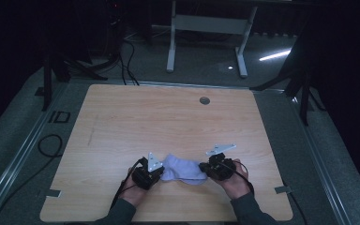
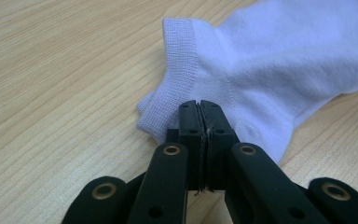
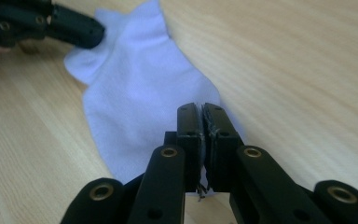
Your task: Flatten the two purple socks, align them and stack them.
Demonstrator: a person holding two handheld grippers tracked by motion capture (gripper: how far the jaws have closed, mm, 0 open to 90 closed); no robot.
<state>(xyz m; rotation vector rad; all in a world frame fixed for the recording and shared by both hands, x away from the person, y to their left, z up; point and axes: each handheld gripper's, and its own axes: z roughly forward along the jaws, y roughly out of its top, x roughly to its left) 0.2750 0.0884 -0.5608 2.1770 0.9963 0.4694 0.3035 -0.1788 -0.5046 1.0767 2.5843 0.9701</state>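
Both grippers pinch a pale lilac sock (image 1: 183, 169) at the wooden table's (image 1: 168, 117) near edge: the left gripper (image 2: 200, 109) clamps its ribbed cuff, the right gripper (image 3: 200, 112) its toe end, apparently stretching it flat between them. Soft, lightly creased knit.

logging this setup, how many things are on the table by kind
white sock: 1
black two-jaw grippers: 2, left gripper and right gripper, each shut on the sock
total: 3
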